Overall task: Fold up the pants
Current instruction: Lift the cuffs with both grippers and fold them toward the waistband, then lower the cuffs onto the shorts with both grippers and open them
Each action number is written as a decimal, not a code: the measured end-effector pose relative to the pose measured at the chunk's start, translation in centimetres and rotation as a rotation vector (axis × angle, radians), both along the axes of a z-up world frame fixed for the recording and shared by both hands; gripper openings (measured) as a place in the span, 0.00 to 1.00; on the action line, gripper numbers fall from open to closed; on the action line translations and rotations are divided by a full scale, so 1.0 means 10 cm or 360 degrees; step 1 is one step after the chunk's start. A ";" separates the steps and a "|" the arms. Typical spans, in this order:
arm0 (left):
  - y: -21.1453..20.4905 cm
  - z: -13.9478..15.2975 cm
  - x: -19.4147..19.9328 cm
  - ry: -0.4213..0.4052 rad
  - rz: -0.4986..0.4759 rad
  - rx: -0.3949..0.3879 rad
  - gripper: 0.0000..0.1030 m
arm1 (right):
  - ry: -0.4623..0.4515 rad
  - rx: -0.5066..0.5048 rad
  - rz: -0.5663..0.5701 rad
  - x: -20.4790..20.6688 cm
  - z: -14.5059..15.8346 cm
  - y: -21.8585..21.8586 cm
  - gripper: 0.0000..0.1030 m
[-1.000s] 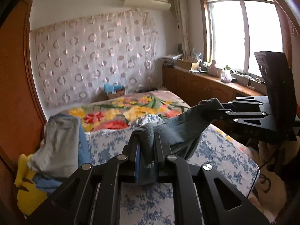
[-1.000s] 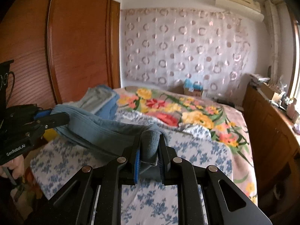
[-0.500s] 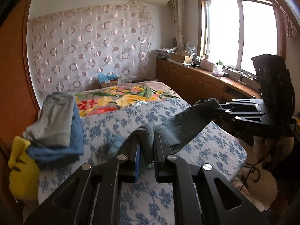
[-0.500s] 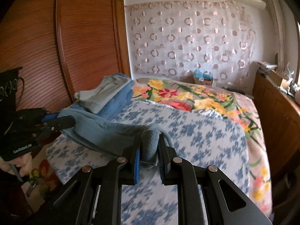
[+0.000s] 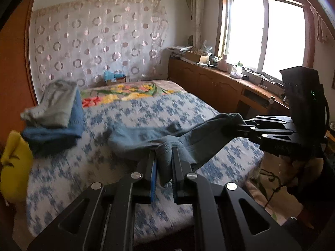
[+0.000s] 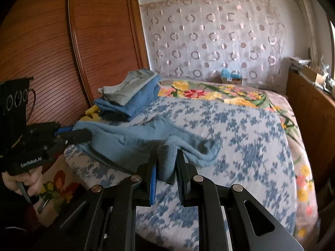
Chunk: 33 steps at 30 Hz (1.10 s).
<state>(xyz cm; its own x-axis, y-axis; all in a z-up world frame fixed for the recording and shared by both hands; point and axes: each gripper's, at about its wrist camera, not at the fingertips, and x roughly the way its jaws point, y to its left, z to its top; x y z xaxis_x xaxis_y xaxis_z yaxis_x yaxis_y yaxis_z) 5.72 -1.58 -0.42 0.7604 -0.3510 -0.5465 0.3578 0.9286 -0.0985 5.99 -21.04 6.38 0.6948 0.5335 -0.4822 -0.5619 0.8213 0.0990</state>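
Hand-held gripper (image 5: 164,156) pinching blue-grey pants (image 5: 201,136), stretched, far end draped on bed (image 5: 146,113)

Pants (image 5: 146,138) lie on the bed (image 5: 178,108), right of folded clothes (image 5: 54,113).

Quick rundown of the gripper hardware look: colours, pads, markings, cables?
The left gripper and right gripper are matte black two-finger linkages with silver pivot rivets and blue finger pads. The left body carries white "GenRobot.AI" lettering; a black cable runs behind the right one, with a small green light on its housing.
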 end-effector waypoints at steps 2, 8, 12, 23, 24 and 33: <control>0.02 -0.08 -0.05 0.0032 0.0003 -0.0029 0.12 | 0.0025 0.0014 -0.0002 -0.01 -0.05 0.00 0.16; 0.02 -0.27 -0.17 0.0112 -0.0013 -0.0037 0.12 | 0.0098 0.0024 -0.0006 -0.04 -0.18 -0.03 0.16; 0.01 -0.30 -0.23 0.0123 -0.0023 -0.0044 0.12 | 0.0145 0.0026 -0.0007 -0.08 -0.25 -0.06 0.16; -0.04 -0.30 -0.41 0.0138 -0.0078 -0.0050 0.12 | 0.0171 0.0033 -0.0012 -0.16 -0.26 -0.12 0.16; -0.04 -0.29 -0.42 0.0134 -0.0081 -0.0051 0.12 | 0.0172 0.0035 -0.0010 -0.17 -0.26 -0.12 0.16; 0.02 -0.34 -0.36 0.0146 -0.0048 -0.0056 0.12 | 0.0136 0.0036 -0.0015 -0.18 -0.33 -0.11 0.16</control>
